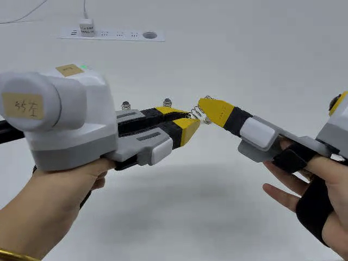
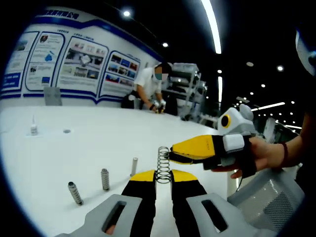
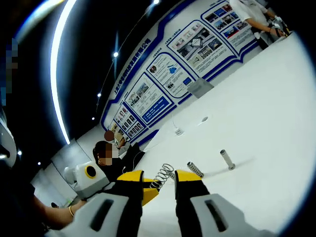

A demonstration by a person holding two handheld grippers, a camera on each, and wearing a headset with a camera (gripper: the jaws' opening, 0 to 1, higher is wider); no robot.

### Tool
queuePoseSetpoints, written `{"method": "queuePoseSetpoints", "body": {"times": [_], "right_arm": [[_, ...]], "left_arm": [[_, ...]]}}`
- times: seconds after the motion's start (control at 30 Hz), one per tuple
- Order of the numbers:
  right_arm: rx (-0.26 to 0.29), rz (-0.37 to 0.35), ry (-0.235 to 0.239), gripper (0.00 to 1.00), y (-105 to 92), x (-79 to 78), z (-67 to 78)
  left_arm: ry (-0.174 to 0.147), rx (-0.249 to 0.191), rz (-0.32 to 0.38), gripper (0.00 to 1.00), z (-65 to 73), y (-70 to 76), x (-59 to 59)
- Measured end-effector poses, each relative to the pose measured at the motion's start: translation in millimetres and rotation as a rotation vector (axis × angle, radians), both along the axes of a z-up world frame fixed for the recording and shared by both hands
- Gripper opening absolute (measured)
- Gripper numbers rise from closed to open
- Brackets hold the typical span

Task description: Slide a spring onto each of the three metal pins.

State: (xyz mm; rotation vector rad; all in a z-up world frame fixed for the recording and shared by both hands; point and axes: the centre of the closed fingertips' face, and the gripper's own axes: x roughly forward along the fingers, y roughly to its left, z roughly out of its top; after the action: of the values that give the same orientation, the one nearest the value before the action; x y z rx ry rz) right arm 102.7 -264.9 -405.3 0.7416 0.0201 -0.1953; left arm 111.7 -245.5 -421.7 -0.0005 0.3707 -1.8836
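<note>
A small steel spring (image 2: 163, 165) stands upright, its lower end pinched between the yellow tips of my left gripper (image 2: 163, 177), which is shut on it. My right gripper (image 3: 159, 178) comes in from the right with its jaws apart around the spring's (image 3: 163, 177) upper coils. In the head view the spring (image 1: 198, 113) bridges the two grippers' tips above the table. On the table stand two pins wearing springs (image 2: 75, 192) (image 2: 104, 178) and one bare metal pin (image 2: 134, 166). From the right gripper view I see the bare pin (image 3: 227, 159) and one sprung pin (image 3: 195, 169).
A white power strip (image 1: 109, 34) with a plug lies at the far edge of the white table (image 1: 228, 54). Two pin tops (image 1: 126, 105) (image 1: 167, 101) peek over the left gripper. A person (image 2: 150, 89) works at the far end of the bench.
</note>
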Motion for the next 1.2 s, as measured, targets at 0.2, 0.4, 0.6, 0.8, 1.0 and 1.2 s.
{"method": "queuePoseSetpoints", "body": {"times": [0.2, 0.4, 0.6, 0.8, 1.0, 1.2], "right_arm": [[0.052, 0.018, -0.009, 0.21, 5.8, 6.8, -0.8], [0.086, 0.024, -0.022, 0.15, 9.5, 10.1, 0.0], [0.115, 0.052, -0.046, 0.12, 15.5, 11.7, 3.7], [0.060, 0.073, -0.026, 0.11, 18.6, 13.7, 3.4], [-0.051, 0.088, 0.021, 0.11, 21.8, 16.8, 1.0], [-0.138, 0.111, 0.071, 0.11, 25.0, 20.0, -2.5]], "left_arm": [[0.009, -0.017, 0.003, 0.10, 4.3, 4.8, -1.3], [0.018, -0.037, -0.002, 0.10, 9.0, 8.2, -2.7], [0.015, -0.041, -0.005, 0.10, 8.1, 9.7, -2.6], [0.003, -0.028, -0.003, 0.10, 4.2, 9.3, -2.9], [-0.021, -0.001, 0.002, 0.11, -1.6, 9.1, -1.2], [-0.058, 0.013, 0.004, 0.11, -6.8, 10.8, 0.2]]}}
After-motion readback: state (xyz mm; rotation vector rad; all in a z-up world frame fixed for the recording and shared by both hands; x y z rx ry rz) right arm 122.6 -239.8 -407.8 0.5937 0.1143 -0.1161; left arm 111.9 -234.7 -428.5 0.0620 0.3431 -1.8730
